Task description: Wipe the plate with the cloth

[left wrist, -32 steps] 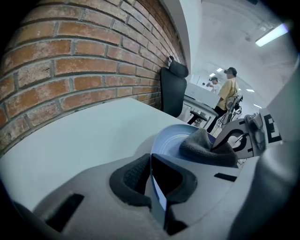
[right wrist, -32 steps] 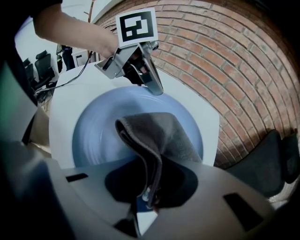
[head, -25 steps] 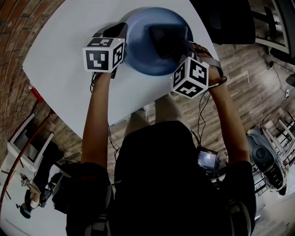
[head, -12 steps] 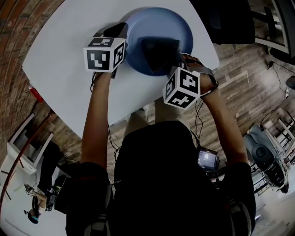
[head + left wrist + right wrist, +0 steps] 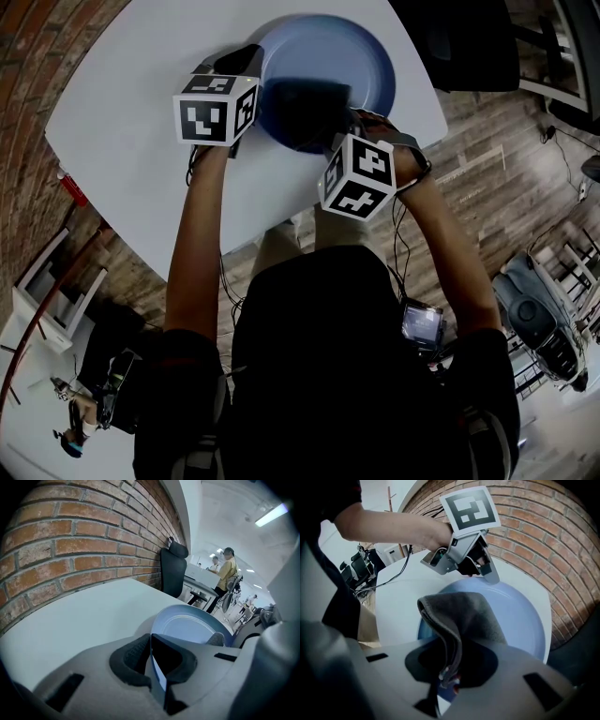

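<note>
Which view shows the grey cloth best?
The right gripper view: the grey cloth fills its centre, pinched by the right gripper over the blue plate. The head view shows a dark patch; the left gripper view, only a corner.

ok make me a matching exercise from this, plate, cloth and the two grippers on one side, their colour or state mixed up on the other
Column one
1. plate
2. cloth
3. left gripper
4. right gripper

Column two
A. jaws shut on a fold of dark grey fabric
B. blue and round, on the white table
C. jaws clamped on a blue rim
D. dark grey, draped over the blue dish

Right pairs: 1-B, 2-D, 3-C, 4-A
</note>
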